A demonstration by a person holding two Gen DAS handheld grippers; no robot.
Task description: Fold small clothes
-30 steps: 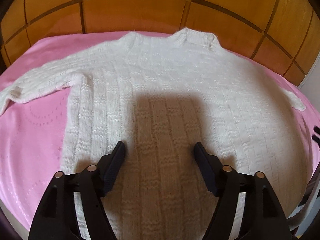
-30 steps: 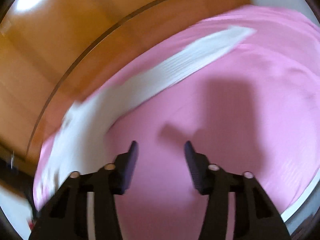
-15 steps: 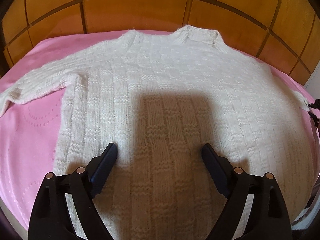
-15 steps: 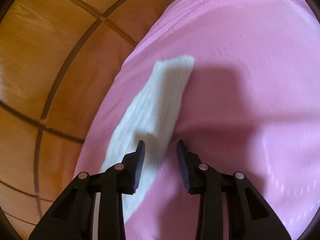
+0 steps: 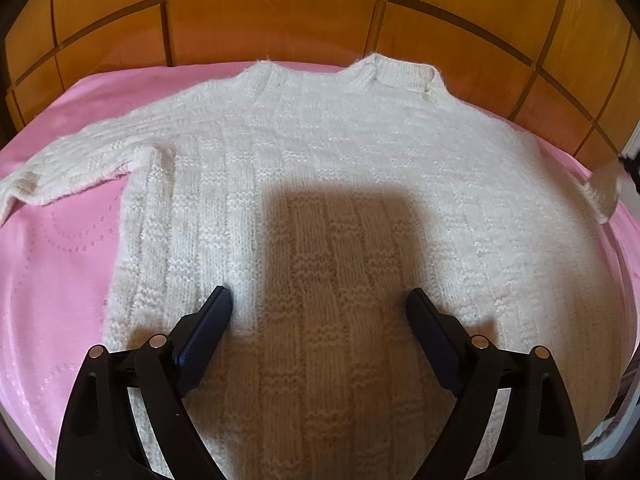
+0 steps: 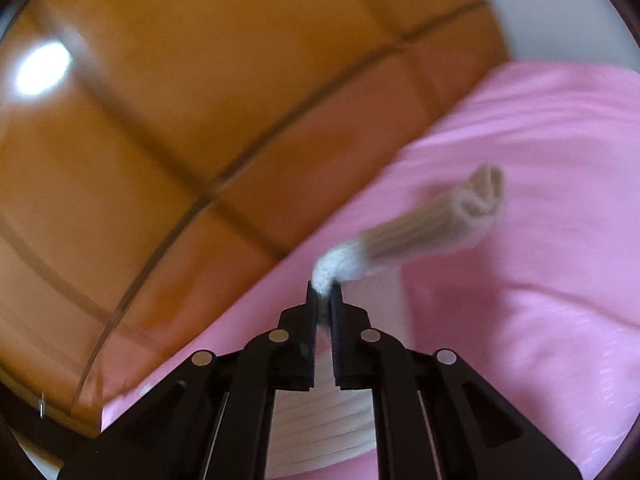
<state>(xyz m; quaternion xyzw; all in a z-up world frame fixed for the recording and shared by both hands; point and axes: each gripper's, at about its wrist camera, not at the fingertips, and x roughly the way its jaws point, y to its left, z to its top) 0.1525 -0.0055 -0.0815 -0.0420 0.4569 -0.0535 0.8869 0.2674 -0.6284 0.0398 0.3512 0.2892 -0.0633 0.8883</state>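
Sweater [image 5: 320,184]: cream-white knit, basket-weave block pattern. Bed cover [image 5: 52,280]: plain pink, faint dotted stitched arcs at 9 o'clock. Headboard [image 5: 280,20]: orange-brown wood, dark grid lines. Left hand-held gripper [image 5: 318,308]: black, dark-blue pads.

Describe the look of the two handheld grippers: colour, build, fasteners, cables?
Both match. The left gripper and right gripper have matte black plastic linkage arms with cut-out slots, round silver pivot pins and flat rectangular dark navy finger pads with a fine ribbed texture. No cables, markings, hands or sleeves in view.
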